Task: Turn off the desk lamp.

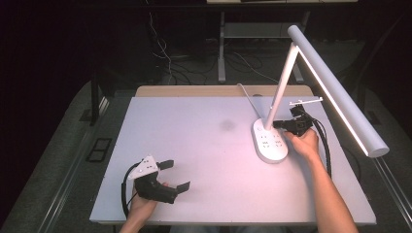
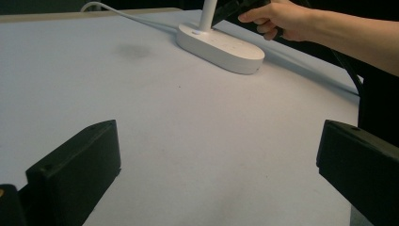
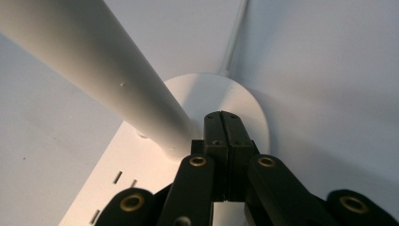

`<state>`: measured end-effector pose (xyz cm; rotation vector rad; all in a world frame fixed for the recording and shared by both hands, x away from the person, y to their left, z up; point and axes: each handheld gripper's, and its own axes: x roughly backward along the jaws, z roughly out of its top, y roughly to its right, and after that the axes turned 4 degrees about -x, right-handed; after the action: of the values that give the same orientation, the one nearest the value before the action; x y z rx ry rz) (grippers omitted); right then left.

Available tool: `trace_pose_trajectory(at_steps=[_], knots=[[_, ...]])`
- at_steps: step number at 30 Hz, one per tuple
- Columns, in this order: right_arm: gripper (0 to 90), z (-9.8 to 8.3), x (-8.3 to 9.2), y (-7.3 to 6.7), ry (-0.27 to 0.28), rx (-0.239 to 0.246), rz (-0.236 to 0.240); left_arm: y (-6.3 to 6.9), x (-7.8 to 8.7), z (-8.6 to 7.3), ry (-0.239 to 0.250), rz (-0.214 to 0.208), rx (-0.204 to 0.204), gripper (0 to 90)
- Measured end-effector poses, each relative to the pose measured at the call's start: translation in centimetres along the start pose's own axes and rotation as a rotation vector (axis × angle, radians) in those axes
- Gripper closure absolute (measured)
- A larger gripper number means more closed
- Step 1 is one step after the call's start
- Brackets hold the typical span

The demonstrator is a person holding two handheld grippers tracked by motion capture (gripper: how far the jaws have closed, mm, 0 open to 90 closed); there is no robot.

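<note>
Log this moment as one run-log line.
left gripper: open, idle over table | right gripper: shut, tips at lamp base beside its stem | lamp: lit, upright

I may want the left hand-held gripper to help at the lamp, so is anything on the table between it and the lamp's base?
Nothing visible. From the open left hand-held gripper, bare white table runs up to the lamp base. The right hand-held gripper, its jaws shut, already sits at the foot of the lamp stem, on the base's far side.
</note>
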<state>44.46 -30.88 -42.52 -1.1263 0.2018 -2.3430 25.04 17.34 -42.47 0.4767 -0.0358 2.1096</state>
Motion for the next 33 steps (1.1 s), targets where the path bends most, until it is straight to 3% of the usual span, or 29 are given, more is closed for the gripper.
trace_pose_trajectory(at_steps=[27, 33], knots=[[90.0, -0.17, 0.13, 0.14, 0.000, -0.042, 0.020, -0.06, -0.02, -0.02, 0.000, 0.000, 0.001, 0.0], [90.0, -0.10, 0.27, -0.01, -0.003, -0.025, 0.007, -0.10, 0.06, -0.01, 0.003, 0.005, 0.003, 0.0]])
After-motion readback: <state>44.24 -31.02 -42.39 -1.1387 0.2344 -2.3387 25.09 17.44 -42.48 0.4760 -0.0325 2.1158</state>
